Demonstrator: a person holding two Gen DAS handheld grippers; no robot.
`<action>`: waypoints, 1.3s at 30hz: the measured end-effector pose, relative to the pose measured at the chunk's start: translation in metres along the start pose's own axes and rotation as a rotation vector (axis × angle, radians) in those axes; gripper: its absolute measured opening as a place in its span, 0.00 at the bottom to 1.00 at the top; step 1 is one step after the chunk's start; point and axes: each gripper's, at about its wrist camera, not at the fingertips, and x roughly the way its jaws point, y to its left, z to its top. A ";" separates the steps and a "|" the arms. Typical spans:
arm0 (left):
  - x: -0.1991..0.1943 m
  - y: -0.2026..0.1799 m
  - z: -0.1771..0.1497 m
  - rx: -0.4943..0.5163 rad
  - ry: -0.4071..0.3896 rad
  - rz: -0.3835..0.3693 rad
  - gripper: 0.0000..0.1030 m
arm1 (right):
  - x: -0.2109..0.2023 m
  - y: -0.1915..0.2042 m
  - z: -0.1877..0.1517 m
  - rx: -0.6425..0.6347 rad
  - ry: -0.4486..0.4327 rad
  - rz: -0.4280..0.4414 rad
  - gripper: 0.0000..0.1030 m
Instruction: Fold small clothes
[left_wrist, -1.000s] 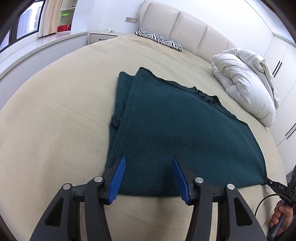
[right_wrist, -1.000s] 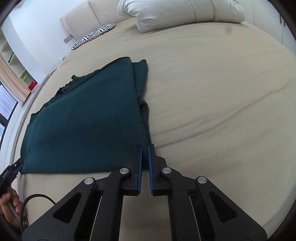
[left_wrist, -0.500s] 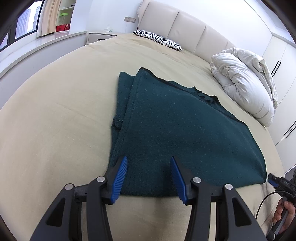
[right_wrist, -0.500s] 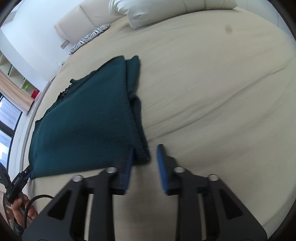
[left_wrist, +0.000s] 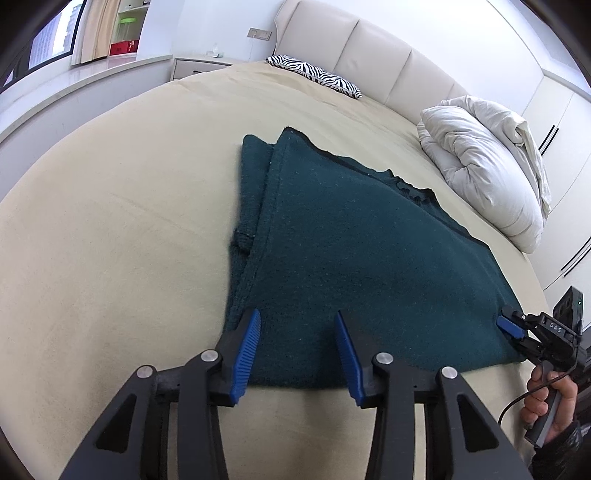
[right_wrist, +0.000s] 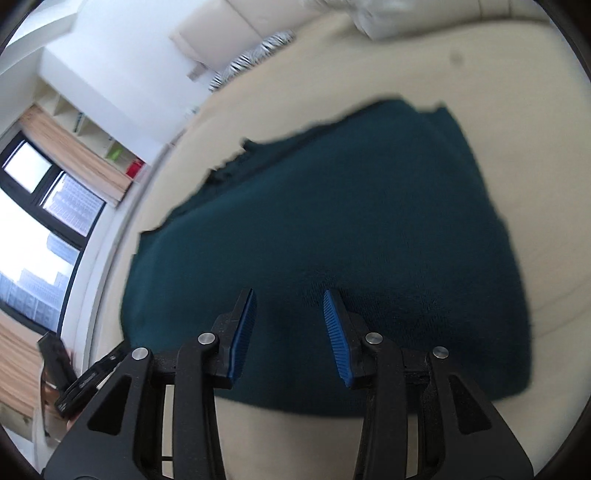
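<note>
Teal garment (left_wrist: 362, 258), beige bed (left_wrist: 110, 221)

Teal garment (left_wrist: 362, 251): fuzzy matt knit; bedsheet (left_wrist: 110, 221): smooth matt cloth.

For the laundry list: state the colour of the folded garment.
Dark teal garment; clearest in the left wrist view.

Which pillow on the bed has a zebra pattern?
The small flat pillow against the headboard; the big pillow to its right is plain white and puffy.
</note>
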 end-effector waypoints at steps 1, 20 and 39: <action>0.000 0.000 0.000 -0.002 -0.001 -0.003 0.43 | -0.002 -0.007 -0.001 0.018 -0.020 0.031 0.33; -0.023 -0.035 0.010 0.048 -0.040 0.002 0.54 | -0.122 -0.086 -0.012 0.194 -0.295 -0.126 0.57; 0.086 -0.111 0.055 0.135 0.107 -0.103 0.57 | -0.007 -0.075 0.067 0.313 0.039 0.168 0.56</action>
